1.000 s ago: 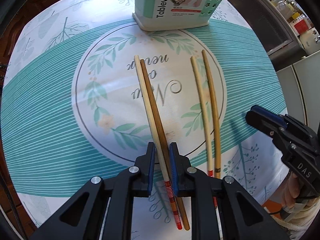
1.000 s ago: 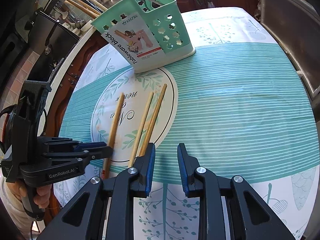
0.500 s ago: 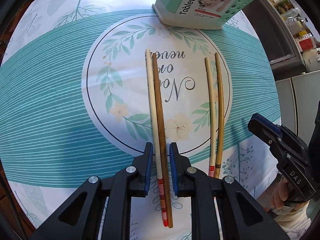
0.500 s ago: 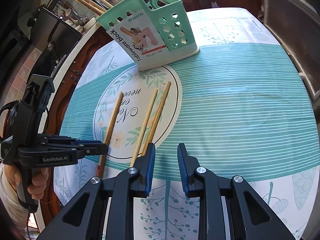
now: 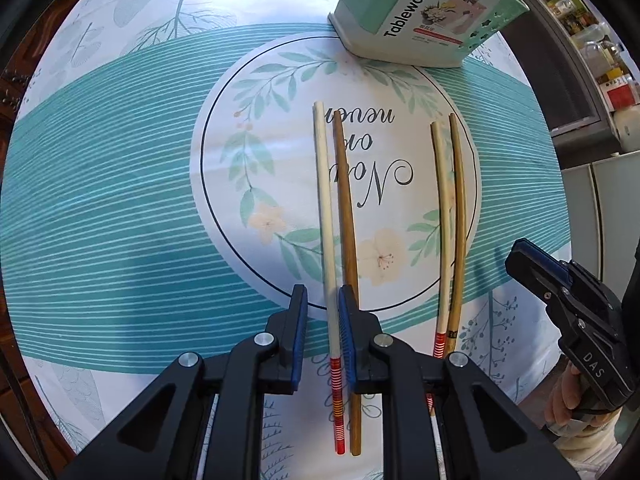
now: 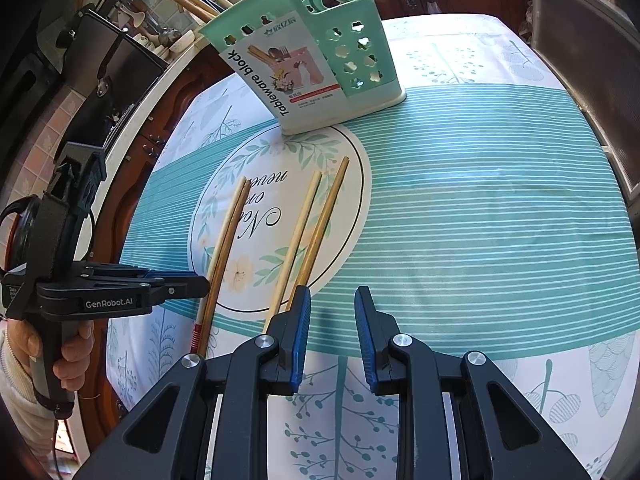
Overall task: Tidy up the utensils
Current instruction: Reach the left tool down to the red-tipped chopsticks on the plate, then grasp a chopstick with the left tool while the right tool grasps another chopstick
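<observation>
Left wrist view: left gripper (image 5: 323,316) sat low over the near ends of two chopsticks on the tablecloth (image 5: 120,208). Jaws were slightly apart. The pale chopstick (image 5: 325,216) ran up through the gap, next to the right pad; whether it was pinched, cannot tell. The brown chopstick (image 5: 346,216) passed under the right finger, outside the gap. Both lay nearly parallel, tips pointing toward the holder (image 5: 424,12), red-banded end of the pale one showing below the pads. Holder was mint green, labelled "Tableware block", standing at the far edge of the cloth's round print. Second pair (image 5: 450,220) lay to the right of the first, also pointing at the holder, two sticks close together. Right gripper (image 5: 524,258) hung off to the right of that pair, nearer than the holder.

Right wrist view: right gripper (image 6: 332,332) had its jaws parted with nothing between them, only striped cloth below. Second pair (image 6: 308,232) ran from beside its left finger up toward the holder (image 6: 316,64). First pair (image 6: 226,240) lay left of it, with the left gripper (image 6: 200,280) at its near end. Holder stood upright at the far side of the print, utensil handles sticking out of its top.
</observation>
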Action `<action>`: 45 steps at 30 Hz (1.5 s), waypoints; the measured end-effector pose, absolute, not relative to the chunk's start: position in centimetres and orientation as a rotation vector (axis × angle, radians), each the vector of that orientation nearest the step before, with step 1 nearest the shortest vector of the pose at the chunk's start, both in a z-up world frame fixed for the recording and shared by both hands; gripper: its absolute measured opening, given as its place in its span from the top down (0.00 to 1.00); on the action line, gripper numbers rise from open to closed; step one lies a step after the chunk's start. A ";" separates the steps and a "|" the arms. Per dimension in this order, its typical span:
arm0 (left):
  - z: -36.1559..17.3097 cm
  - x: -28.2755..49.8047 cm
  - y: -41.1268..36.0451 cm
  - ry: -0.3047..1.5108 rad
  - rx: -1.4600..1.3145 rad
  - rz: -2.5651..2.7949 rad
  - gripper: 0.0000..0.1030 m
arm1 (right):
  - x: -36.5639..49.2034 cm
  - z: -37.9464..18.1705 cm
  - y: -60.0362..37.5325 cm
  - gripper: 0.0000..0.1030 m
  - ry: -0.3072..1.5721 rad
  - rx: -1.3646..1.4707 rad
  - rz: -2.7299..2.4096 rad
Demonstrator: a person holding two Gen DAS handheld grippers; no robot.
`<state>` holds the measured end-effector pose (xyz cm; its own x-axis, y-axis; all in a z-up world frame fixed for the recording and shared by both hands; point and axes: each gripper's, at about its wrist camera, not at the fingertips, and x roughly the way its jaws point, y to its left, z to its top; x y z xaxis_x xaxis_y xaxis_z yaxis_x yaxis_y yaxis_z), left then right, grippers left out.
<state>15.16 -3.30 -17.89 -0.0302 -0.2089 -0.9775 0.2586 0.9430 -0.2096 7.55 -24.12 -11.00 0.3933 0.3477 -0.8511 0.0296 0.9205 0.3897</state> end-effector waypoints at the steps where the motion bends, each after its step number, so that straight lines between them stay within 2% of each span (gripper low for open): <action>1: -17.8 15.2 -3.6 1.555 0.063 -0.370 0.87 | 7.5 -10.9 -24.1 0.77 1.156 0.369 0.208; 14: -17.7 16.0 -6.9 1.612 0.301 -0.258 0.87 | 7.4 -10.5 -23.1 0.77 1.170 0.337 0.222; 17: -17.5 16.0 -7.1 1.605 0.288 -0.287 0.95 | 7.4 -10.5 -22.6 0.77 1.178 0.326 0.229; 21: -17.1 15.5 -6.8 1.572 0.253 -0.312 0.97 | 7.6 -10.3 -21.4 0.77 1.196 0.313 0.250; 35: -16.2 14.3 3.0 1.559 0.028 -0.271 0.97 | 13.9 -11.0 -14.5 0.77 1.354 0.372 0.285; 40: -15.5 13.5 5.1 1.533 -0.015 -0.295 0.97 | 16.2 -11.6 -12.3 0.77 1.419 0.286 0.175; 45: -13.7 14.3 9.2 1.504 -0.029 -0.322 0.97 | 16.5 -11.5 -9.0 0.77 1.435 0.047 0.108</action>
